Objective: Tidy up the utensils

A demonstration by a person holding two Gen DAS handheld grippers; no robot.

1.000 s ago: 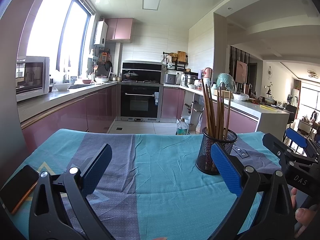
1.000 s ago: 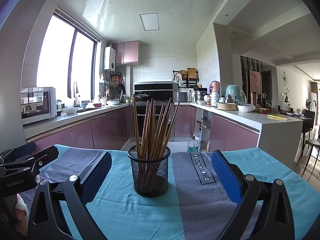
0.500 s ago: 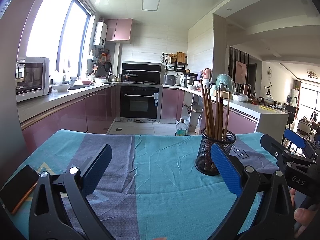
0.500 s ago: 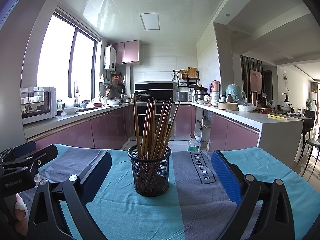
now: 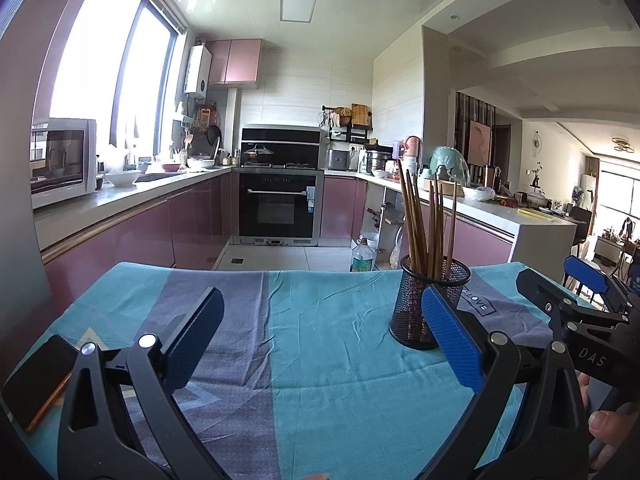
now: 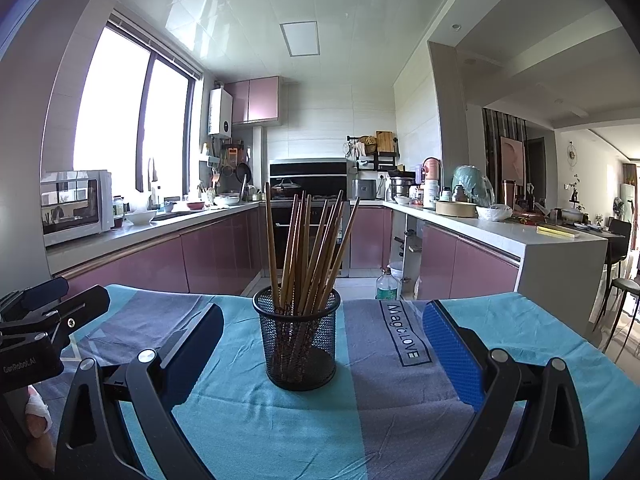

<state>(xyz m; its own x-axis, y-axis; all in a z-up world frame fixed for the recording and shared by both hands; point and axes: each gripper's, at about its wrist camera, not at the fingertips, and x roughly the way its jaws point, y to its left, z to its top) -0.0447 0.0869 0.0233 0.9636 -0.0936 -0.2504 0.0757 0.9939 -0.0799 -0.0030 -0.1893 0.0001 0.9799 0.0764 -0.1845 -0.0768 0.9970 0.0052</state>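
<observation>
A black mesh cup (image 6: 298, 344) stands on the teal and grey cloth (image 6: 384, 412), holding several brown chopsticks (image 6: 308, 248) upright. It sits straight ahead of my right gripper (image 6: 320, 344), which is open and empty, the cup a little beyond its blue pads. In the left wrist view the mesh cup (image 5: 416, 304) with the chopsticks (image 5: 428, 228) is off to the right, partly behind the right pad of my left gripper (image 5: 320, 332). That gripper is open and empty too. The right gripper (image 5: 576, 300) shows at the far right there, and the left gripper (image 6: 52, 308) at the right view's left edge.
A dark phone (image 5: 36, 380) lies on the cloth at the near left. Beyond the table's far edge is a kitchen with pink cabinets, an oven (image 5: 280, 208) and a cluttered counter (image 6: 500, 224). A person's fingers (image 5: 604, 420) hold the right tool.
The left wrist view has shifted slightly, so the mesh cup sits a bit higher and closer to the gripper's right pad. The right wrist view is almost unchanged.
</observation>
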